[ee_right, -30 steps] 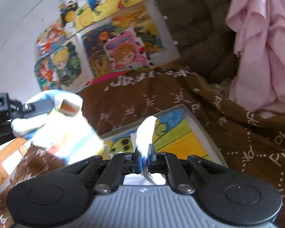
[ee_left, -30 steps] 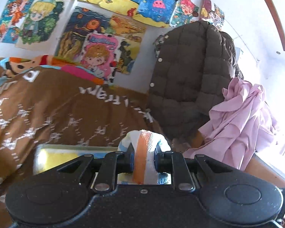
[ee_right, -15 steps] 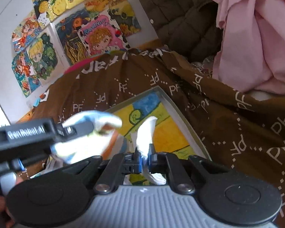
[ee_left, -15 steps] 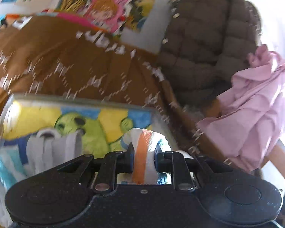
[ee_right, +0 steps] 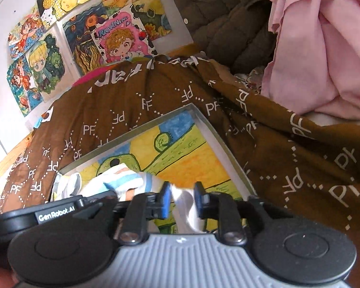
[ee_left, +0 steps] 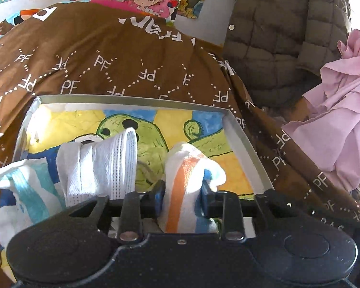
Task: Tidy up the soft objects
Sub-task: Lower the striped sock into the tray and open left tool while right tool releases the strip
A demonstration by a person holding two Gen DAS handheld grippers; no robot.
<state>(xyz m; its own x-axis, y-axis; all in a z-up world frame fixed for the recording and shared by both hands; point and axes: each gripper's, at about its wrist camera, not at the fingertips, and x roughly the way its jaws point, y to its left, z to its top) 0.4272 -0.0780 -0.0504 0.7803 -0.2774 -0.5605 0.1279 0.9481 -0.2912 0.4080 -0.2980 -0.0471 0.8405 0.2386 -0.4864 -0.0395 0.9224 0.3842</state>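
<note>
White cloth with an orange stripe [ee_left: 183, 187] was seen between the left tongs [ee_left: 182, 193], whose jaws were opening over the shallow tray [ee_left: 132, 98] on the brown blanket [ee_left: 122, 55]. The right tongs [ee_right: 181, 198] were likewise opening around a blurred white cloth [ee_right: 187, 201] above the same tray.

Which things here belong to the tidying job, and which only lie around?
Job: orange-striped sock between the opening left gripper; white sock; teal-striped sock; tray; right gripper, opening too.
Lying about: brown blanket; quilted jacket; pink cloth; wall drawings.
</note>
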